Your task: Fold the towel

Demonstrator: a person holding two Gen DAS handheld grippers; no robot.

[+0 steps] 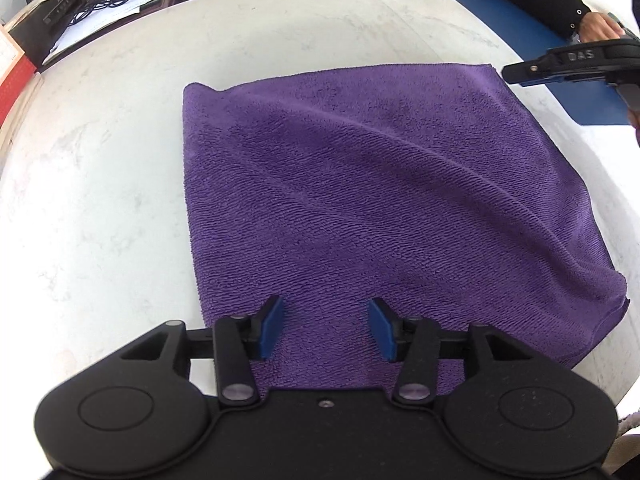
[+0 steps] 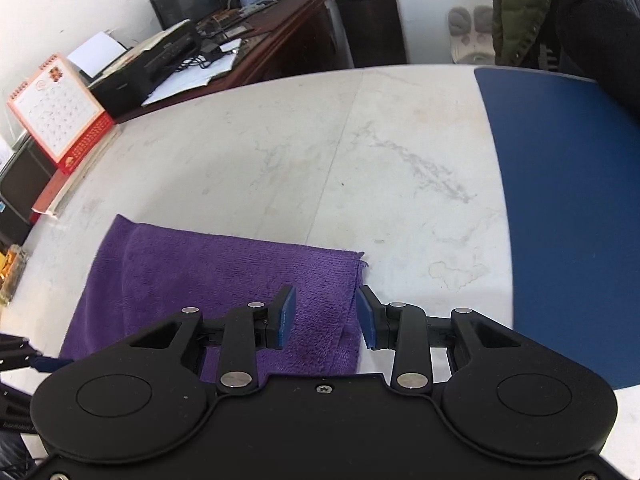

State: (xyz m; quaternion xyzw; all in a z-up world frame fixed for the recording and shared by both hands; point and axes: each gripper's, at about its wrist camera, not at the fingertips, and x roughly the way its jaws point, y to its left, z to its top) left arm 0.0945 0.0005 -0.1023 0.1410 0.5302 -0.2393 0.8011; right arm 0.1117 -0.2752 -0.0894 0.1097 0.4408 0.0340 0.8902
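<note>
A purple towel (image 1: 360, 184) lies folded and slightly creased on the white marble table (image 1: 100, 200). My left gripper (image 1: 326, 326) hovers over the towel's near edge. It is open, its blue pads apart with only flat cloth showing below them. In the right wrist view the towel (image 2: 200, 280) fills the lower left. My right gripper (image 2: 326, 316) is open over the towel's right edge near its far right corner, one pad above the cloth and the other above bare table. From the left wrist view the right gripper (image 1: 510, 74) shows side-on past the towel's far right corner.
A blue mat (image 2: 568, 200) covers the table's right side, and a person's hand (image 1: 600, 26) in a dark sleeve rests on it. A red desk calendar (image 2: 56, 108) stands at the table's left edge. A desk with a printer (image 2: 160, 60) stands behind.
</note>
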